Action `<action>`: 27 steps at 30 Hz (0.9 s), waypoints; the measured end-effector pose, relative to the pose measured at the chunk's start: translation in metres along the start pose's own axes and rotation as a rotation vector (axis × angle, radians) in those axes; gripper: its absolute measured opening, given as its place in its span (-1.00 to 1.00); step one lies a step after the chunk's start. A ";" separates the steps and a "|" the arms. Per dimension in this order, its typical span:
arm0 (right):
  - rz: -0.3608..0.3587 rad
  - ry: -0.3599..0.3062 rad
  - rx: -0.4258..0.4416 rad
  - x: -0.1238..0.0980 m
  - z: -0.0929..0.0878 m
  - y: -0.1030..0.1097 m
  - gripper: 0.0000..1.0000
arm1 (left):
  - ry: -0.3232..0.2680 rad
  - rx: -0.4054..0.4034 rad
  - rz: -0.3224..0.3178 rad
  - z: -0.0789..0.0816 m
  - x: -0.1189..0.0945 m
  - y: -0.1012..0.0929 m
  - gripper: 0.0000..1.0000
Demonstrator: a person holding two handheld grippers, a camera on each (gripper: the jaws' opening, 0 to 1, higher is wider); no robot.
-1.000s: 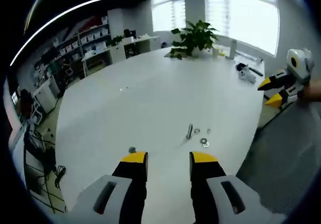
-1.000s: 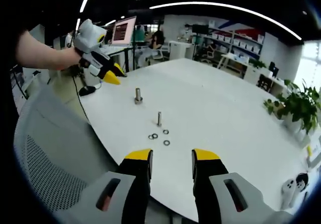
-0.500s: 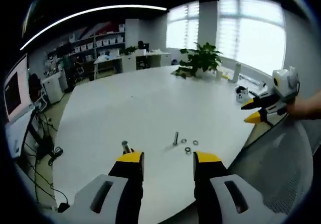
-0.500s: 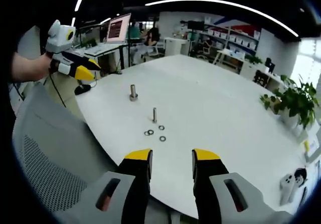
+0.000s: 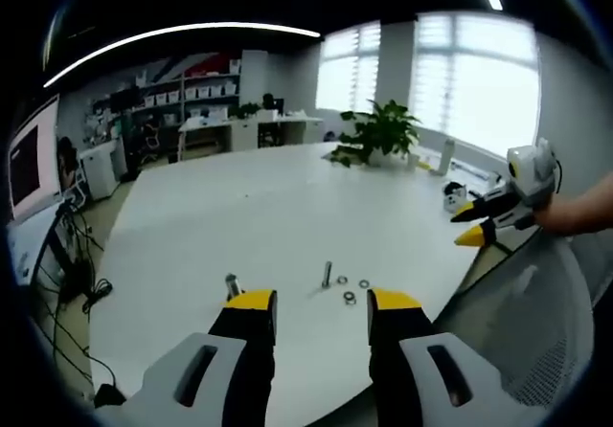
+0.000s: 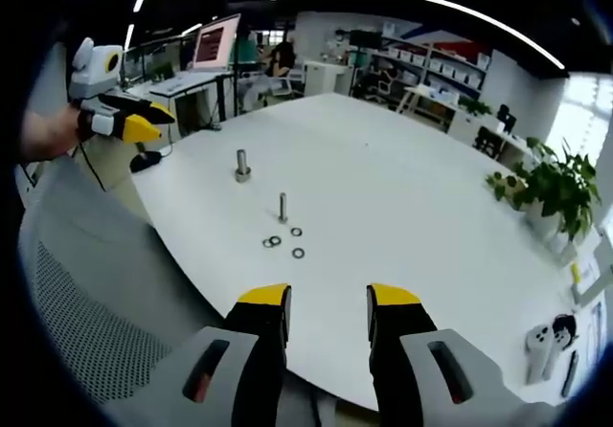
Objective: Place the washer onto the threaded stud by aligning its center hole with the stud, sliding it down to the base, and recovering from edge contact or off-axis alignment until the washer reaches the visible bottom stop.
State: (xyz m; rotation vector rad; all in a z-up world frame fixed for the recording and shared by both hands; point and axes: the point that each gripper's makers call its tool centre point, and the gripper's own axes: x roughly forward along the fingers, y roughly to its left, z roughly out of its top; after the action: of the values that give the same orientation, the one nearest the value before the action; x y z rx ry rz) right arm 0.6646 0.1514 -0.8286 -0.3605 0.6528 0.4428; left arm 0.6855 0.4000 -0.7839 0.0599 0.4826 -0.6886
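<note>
The slim upright threaded metal stud (image 6: pixel 283 206) stands on the round white table (image 6: pixel 402 207), with small flat metal washers (image 6: pixel 298 253) lying just beside its base. Both the right tongs (image 6: pixel 328 312) and the left tongs (image 5: pixel 323 314) are open and empty, well apart from the washers, near the table edge.

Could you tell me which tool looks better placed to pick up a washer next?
Probably the left tool: the washers lie just beyond its open tips, beside the stud. From the right tool, also open and empty, they sit farther off.
</note>
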 end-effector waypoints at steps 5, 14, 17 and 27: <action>-0.002 0.014 -0.020 0.002 -0.001 0.000 -0.33 | -0.022 -0.014 -0.001 0.003 -0.001 0.000 -0.29; -0.023 0.056 -0.040 0.003 -0.008 -0.001 -0.33 | -0.023 0.047 -0.074 0.003 0.000 -0.019 -0.29; -0.034 0.067 -0.045 0.003 -0.010 -0.003 -0.34 | -0.028 0.041 -0.090 0.005 0.001 -0.022 -0.29; -0.028 0.149 -0.066 0.010 -0.024 0.001 -0.34 | -0.048 0.062 -0.129 0.008 -0.001 -0.029 -0.29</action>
State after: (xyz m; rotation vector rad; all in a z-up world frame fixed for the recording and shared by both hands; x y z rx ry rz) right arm 0.6593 0.1439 -0.8526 -0.4681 0.7787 0.4144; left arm 0.6702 0.3764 -0.7737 0.0704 0.4215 -0.8302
